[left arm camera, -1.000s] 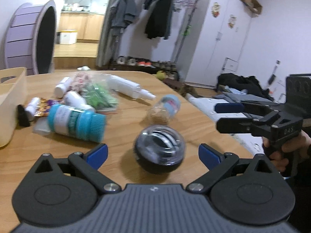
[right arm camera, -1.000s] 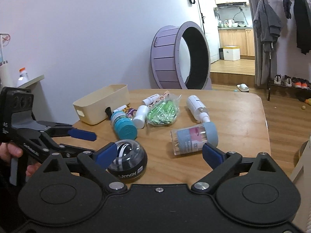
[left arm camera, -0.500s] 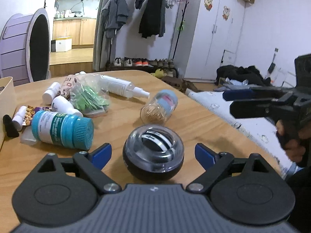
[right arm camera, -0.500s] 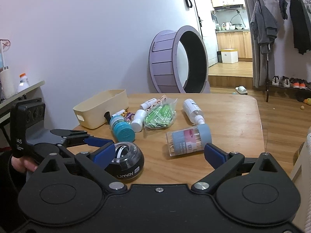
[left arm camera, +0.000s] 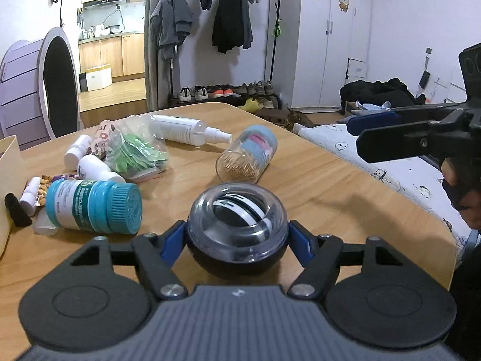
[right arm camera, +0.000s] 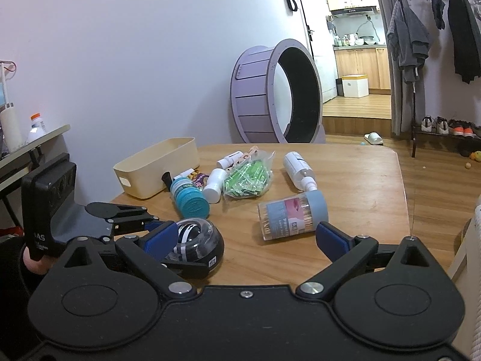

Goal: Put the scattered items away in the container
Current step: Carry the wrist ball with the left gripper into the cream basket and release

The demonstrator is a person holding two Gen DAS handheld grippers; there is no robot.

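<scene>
While the left gripper (left arm camera: 237,236) sits low over the table (left arm camera: 345,186) in the left wrist view, its blue pads (left arm camera: 172,240) lie against both sides of the gyro ball (left arm camera: 237,225); the jaws have just been closing and now clasp it. The ball rests on the wood near the table's near edge. To its left lies a teal-capped bottle (left arm camera: 93,206) on its side, and beyond that a white bottle (left arm camera: 97,170), a bag of green packets (left arm camera: 135,155), a spray bottle (left arm camera: 189,129) and a toothpick jar (left arm camera: 248,158), all lying down. A small black item (left arm camera: 16,213) lies just beside the cream bin (left arm camera: 9,180) at the left edge. At the right edge the right gripper (left arm camera: 378,134) hangs off the table's side, held by a hand (left arm camera: 463,192).

From the right wrist view, the right gripper (right arm camera: 240,237) stands wide, nothing between its fingers; the toothpick jar (right arm camera: 293,215) lies on the table (right arm camera: 360,186) just past them. The left gripper (right arm camera: 144,228) reaches in from the left, closed around the ball (right arm camera: 195,242). The bin (right arm camera: 156,165) stands at the far left corner, well apart from the ball, with the teal bottle (right arm camera: 189,200), white bottle (right arm camera: 215,185) and green bag (right arm camera: 248,176) between, and the spray bottle (right arm camera: 299,170) further right.
</scene>
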